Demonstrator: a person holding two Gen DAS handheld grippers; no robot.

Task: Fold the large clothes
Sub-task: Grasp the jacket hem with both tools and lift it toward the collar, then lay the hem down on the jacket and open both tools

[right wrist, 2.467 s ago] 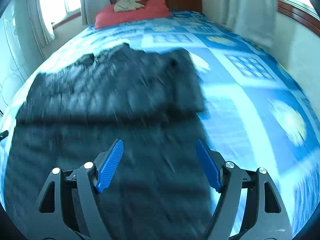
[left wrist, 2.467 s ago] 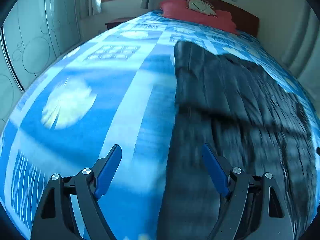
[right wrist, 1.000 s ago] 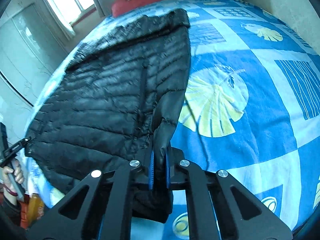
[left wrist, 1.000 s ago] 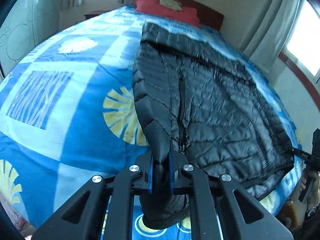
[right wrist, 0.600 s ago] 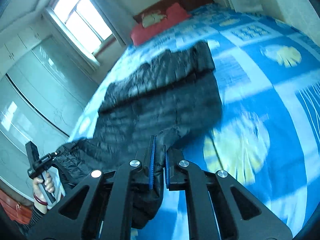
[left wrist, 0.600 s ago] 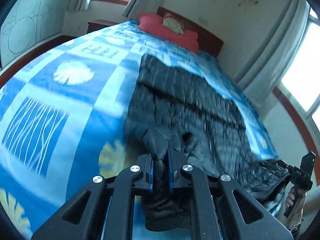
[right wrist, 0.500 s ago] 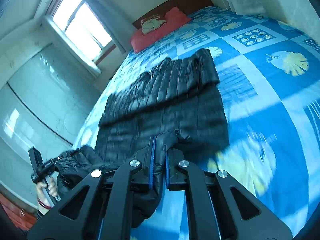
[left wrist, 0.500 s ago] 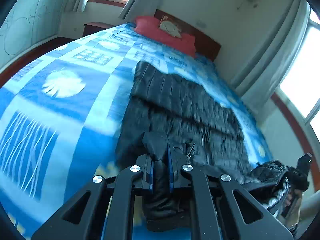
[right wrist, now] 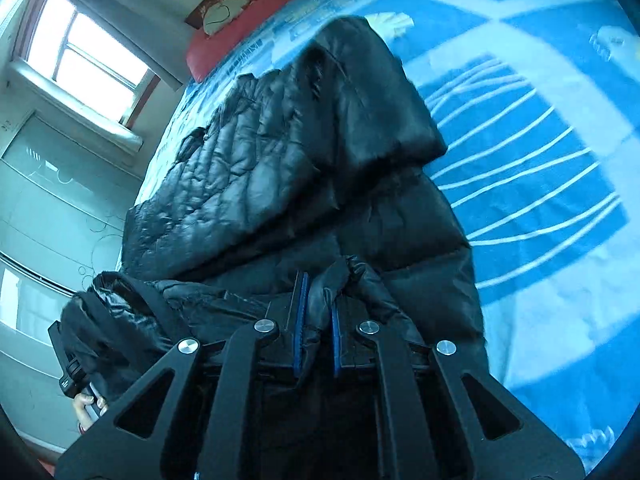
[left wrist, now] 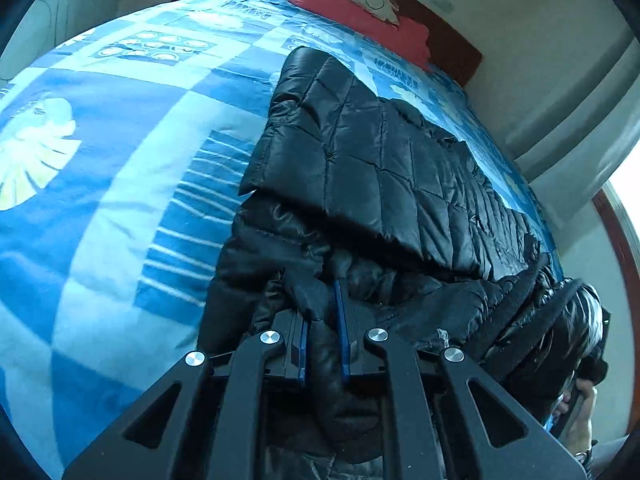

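Observation:
A black quilted puffer jacket (left wrist: 384,168) lies across the blue patterned bed (left wrist: 120,128), its far part flat and its near hem lifted and bunched. My left gripper (left wrist: 322,316) is shut on the jacket's near left corner. My right gripper (right wrist: 318,308) is shut on the near right corner of the same jacket (right wrist: 280,152). The lifted hem sags between the two grippers. The right gripper shows at the right edge of the left wrist view (left wrist: 592,364), the left one at the left edge of the right wrist view (right wrist: 68,364).
A red pillow (left wrist: 360,12) lies at the dark wooden headboard (left wrist: 452,40). Curtains (left wrist: 576,120) hang right of the bed. A window (right wrist: 84,64) and pale wardrobe doors (right wrist: 52,200) stand on the left side. Blue bedspread (right wrist: 540,160) flanks the jacket.
Both grippers went from open above the jacket to shut on its near corners. They then lifted the hem and carried it forward over the jacket toward the headboard.

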